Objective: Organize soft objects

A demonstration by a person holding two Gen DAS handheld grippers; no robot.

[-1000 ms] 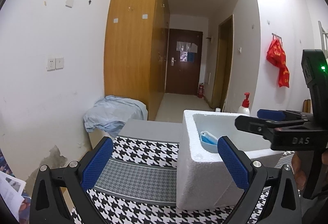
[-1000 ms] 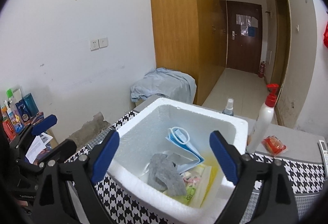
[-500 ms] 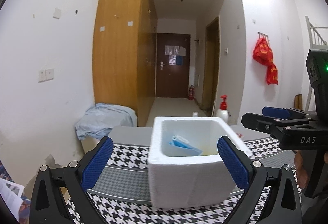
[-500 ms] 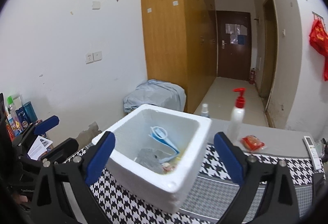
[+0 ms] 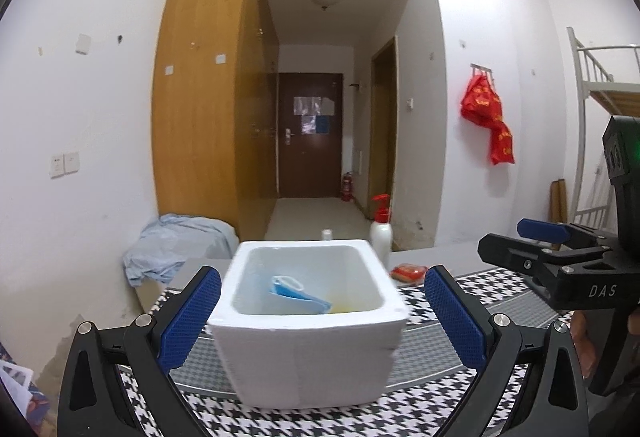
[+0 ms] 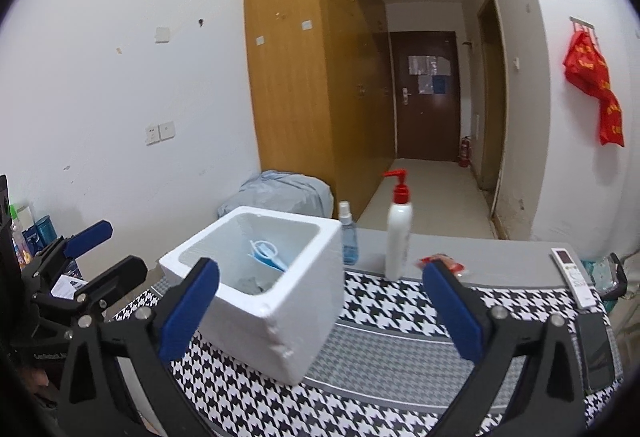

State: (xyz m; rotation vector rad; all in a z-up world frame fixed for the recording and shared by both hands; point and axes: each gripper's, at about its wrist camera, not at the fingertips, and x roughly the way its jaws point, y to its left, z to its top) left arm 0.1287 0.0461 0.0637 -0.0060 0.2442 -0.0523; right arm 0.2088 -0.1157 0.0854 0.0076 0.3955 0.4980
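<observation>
White foam box (image 5: 308, 353) upright on houndstooth cloth (image 6: 384, 321) covering table (image 6: 500, 251). Inside box: blue face mask (image 5: 298, 295) leaning against inner wall, grey cloth (image 6: 250, 284) on the bottom, yellowish item beside mask, too little in view to identify. Left tongs (image 5: 322, 321) spread wide, level with near face of box, blue pads (image 5: 192, 317) well clear on either side, nothing pinched. Right tongs (image 6: 320, 311) opening, at widest spread, nothing between pads; box corner seen past left pad, not touched. Behind box: small blue spray bottle (image 6: 347, 237) just beside far wall of box, white pump bottle with red top (image 6: 398, 237) standing near it. Red packet (image 5: 408, 272) flat on bare grey table edge beyond cloth. White remote (image 6: 573, 275) at far right edge of table. Pale blue bundle of fabric (image 5: 176, 245) off the table, against wall by wooden wardrobe (image 5: 208, 85).
</observation>
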